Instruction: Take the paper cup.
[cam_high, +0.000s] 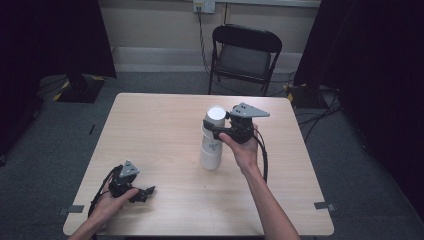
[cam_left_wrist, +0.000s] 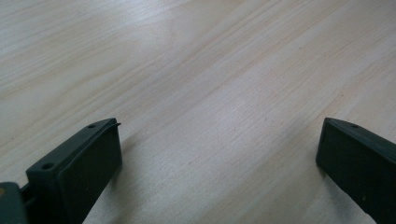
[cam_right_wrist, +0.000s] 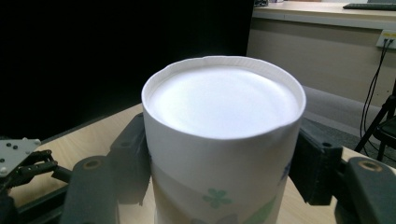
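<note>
Centrally on the table (cam_high: 165, 125) stands a stack of upturned paper cups (cam_high: 212, 145). The right gripper (cam_high: 223, 128) clamps the top cup (cam_right_wrist: 224, 140), one black jaw pressed against each side of its wall. The left gripper (cam_high: 145, 193) rests low near the table's front left corner, well apart from the stack, jaws spread wide over bare wood.

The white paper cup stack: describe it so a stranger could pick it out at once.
On the light wooden table, right of centre, stands a stack of upside-down white paper cups with small green prints. The right gripper clamps its top cup; nothing else stands upright on the table.
</note>
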